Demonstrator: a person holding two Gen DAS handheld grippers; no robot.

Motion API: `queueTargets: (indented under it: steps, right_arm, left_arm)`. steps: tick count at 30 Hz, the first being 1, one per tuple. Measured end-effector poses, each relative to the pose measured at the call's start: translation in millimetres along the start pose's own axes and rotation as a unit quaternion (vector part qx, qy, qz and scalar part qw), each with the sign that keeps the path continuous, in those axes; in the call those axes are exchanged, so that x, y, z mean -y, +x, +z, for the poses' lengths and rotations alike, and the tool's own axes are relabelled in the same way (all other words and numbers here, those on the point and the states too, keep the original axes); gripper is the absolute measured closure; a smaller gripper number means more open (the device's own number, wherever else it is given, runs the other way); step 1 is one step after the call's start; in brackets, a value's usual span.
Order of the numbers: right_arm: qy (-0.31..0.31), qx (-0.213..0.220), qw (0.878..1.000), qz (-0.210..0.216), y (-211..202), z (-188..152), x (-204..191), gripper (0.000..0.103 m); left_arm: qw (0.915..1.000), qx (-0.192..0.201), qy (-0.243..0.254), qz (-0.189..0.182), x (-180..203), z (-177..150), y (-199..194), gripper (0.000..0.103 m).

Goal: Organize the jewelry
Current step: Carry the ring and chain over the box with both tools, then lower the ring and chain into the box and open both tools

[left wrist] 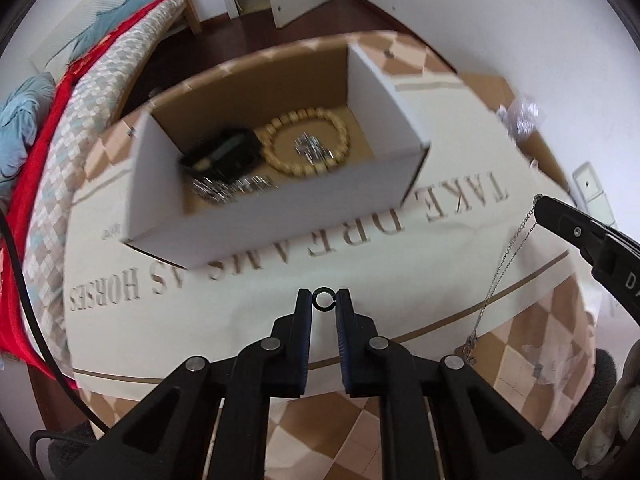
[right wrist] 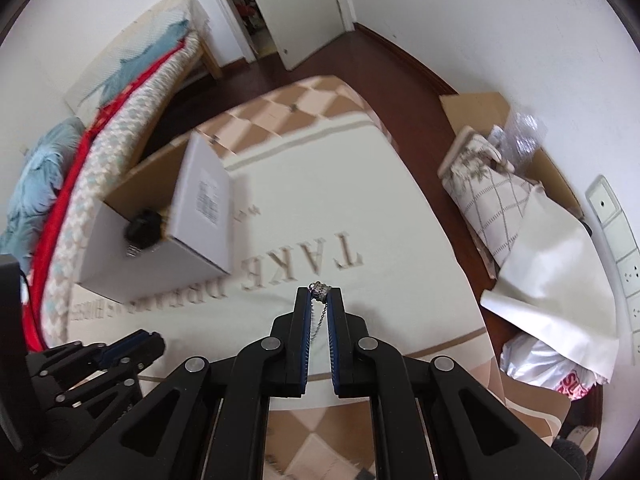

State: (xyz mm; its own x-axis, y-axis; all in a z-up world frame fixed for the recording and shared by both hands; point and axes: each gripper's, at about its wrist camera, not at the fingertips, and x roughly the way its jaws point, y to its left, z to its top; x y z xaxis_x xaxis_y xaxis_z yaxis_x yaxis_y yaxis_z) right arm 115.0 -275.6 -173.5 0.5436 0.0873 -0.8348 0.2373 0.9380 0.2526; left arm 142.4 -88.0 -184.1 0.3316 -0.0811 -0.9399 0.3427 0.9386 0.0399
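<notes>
My left gripper (left wrist: 324, 299) is shut on a small black ring (left wrist: 324, 299), held above the cream tablecloth (left wrist: 360, 280) in front of an open cardboard box (left wrist: 264, 200). The box holds a wooden bead bracelet (left wrist: 307, 148), a black watch (left wrist: 222, 156) and silvery pieces (left wrist: 228, 188). My right gripper (right wrist: 319, 293) is shut on a silver necklace (right wrist: 322, 292) by its pendant; the chain hangs down between the fingers. In the left wrist view the right gripper (left wrist: 538, 204) is at the right with the chain (left wrist: 500, 272) dangling. The box (right wrist: 160, 236) is to the right gripper's left.
A bed with red and blue bedding (left wrist: 40, 152) runs along the left of the table. Cardboard, a patterned bag (right wrist: 492, 200) and plastic bags (right wrist: 540, 364) lie on the floor at the right by the wall. An open door (right wrist: 304, 12) is at the back.
</notes>
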Motion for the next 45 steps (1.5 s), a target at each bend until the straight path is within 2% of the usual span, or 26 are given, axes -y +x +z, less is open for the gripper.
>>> queueTargets:
  steps: [14, 18, 21, 25, 30, 39, 45]
  right_arm:
    - [-0.057, 0.072, 0.991, 0.095, -100.9, 49.9, -67.5, 0.095]
    - [-0.082, 0.106, 0.984, 0.118, -132.2, 79.3, -95.9, 0.095]
    - [-0.105, 0.116, 0.980, 0.121, -138.6, 99.5, -118.0, 0.095]
    - [-0.126, 0.099, 0.980, 0.117, -117.7, 114.7, -139.9, 0.095]
    - [-0.141, 0.058, 0.983, 0.105, -75.3, 109.8, -151.5, 0.095]
    - [-0.139, -0.019, 0.986, 0.090, -15.4, 90.0, -142.0, 0.095]
    - [-0.118, -0.078, 0.987, 0.083, 21.2, 89.7, -131.1, 0.094]
  left_arm:
    - [0.9951, 0.092, -0.033, -0.015, -64.7, 46.9, -100.4, 0.094]
    - [0.9932, 0.108, -0.042, -0.011, -87.1, 68.4, -113.5, 0.094]
    - [0.9929, 0.109, -0.048, -0.004, -102.2, 81.9, -111.2, 0.094]
    - [0.9940, 0.093, -0.057, -0.002, -116.8, 93.7, -95.1, 0.094]
    - [0.9967, 0.063, -0.050, 0.002, -118.8, 95.5, -66.2, 0.094]
    - [0.9980, 0.007, -0.058, -0.023, -119.9, 88.1, -20.3, 0.093]
    - [0.9955, -0.019, -0.085, -0.038, -122.9, 85.5, -7.5, 0.089]
